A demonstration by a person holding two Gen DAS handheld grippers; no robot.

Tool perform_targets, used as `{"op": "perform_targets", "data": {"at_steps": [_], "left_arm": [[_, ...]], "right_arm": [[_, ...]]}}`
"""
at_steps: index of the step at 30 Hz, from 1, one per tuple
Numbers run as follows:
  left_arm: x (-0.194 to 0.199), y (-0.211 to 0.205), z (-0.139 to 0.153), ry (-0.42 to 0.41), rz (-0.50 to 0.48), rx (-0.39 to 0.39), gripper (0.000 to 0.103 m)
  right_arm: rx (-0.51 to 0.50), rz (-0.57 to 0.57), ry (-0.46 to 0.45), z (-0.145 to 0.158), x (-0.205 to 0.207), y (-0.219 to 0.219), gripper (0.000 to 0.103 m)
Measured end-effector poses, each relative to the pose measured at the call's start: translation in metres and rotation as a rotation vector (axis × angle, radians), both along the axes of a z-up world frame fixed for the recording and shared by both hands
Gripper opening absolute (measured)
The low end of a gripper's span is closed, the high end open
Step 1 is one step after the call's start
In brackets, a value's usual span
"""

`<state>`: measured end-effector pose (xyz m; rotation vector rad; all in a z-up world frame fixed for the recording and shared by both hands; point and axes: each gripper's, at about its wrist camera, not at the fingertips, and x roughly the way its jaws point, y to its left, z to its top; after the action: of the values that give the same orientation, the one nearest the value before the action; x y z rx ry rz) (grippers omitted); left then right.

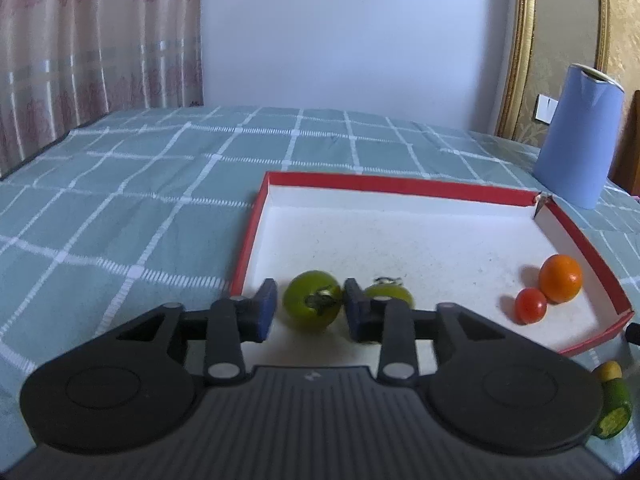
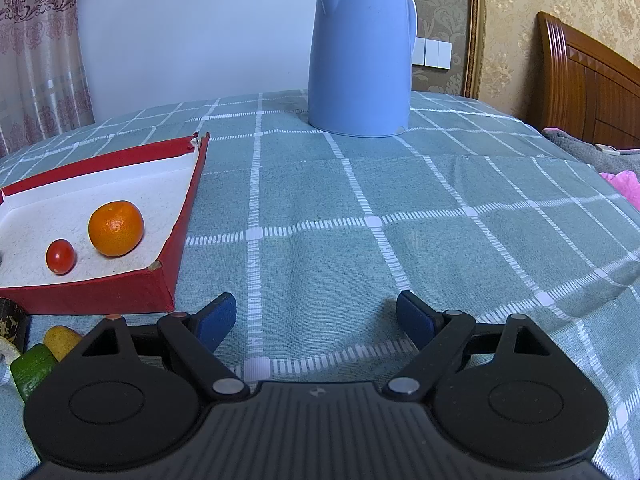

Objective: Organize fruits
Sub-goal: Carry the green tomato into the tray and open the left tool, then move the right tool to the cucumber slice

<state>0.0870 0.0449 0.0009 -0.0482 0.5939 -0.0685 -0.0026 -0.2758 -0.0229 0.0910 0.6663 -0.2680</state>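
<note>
A red-walled tray (image 1: 400, 186) with a white floor lies on the checked cloth. In it lie a green tomato (image 1: 312, 307), a second green tomato (image 1: 390, 294), a small red tomato (image 1: 530, 306) and an orange (image 1: 560, 278). My left gripper (image 1: 310, 312) is open, its blue pads on either side of the first green tomato, with a small gap on the left. My right gripper (image 2: 316, 320) is open and empty over bare cloth, right of the tray (image 2: 176, 240). The orange (image 2: 116, 228) and red tomato (image 2: 60, 256) show there too.
A blue kettle (image 2: 360, 52) stands at the back on the cloth. A green and yellow toy piece (image 2: 34, 362) and a dark cylinder (image 2: 12, 326) lie outside the tray's near corner. A wooden headboard (image 2: 592, 92) is at the far right.
</note>
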Motion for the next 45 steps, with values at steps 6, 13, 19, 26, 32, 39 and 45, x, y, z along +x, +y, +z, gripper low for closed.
{"op": "perform_targets", "data": {"at_steps": [6,13,19,26,32,39,45], "left_arm": [[-0.017,0.002,0.007,-0.028,-0.018,-0.015,0.052],[-0.070,-0.001,0.015,-0.074,-0.084,-0.004,0.065],[-0.101,-0.011,0.009,-0.097,-0.143,0.028,0.082],[-0.094,-0.012,-0.009,0.011,-0.127,0.028,0.084],[-0.082,-0.013,-0.016,0.073,-0.104,0.052,0.099],[-0.079,-0.013,-0.019,0.087,-0.087,0.063,0.103],[-0.078,-0.014,-0.019,0.086,-0.086,0.069,0.103]], "right_arm": [[0.001,0.000,0.000,0.000,0.000,0.000,0.088],[0.000,0.000,0.001,0.000,0.000,0.000,0.088],[0.000,0.000,0.001,0.000,0.000,0.000,0.088],[-0.003,-0.004,0.004,0.001,0.000,-0.001,0.090],[-0.003,-0.007,0.008,0.000,0.000,-0.001,0.092],[0.036,0.023,-0.021,0.002,-0.006,-0.002,0.093],[0.180,0.224,-0.062,0.010,-0.037,0.024,0.093]]}}
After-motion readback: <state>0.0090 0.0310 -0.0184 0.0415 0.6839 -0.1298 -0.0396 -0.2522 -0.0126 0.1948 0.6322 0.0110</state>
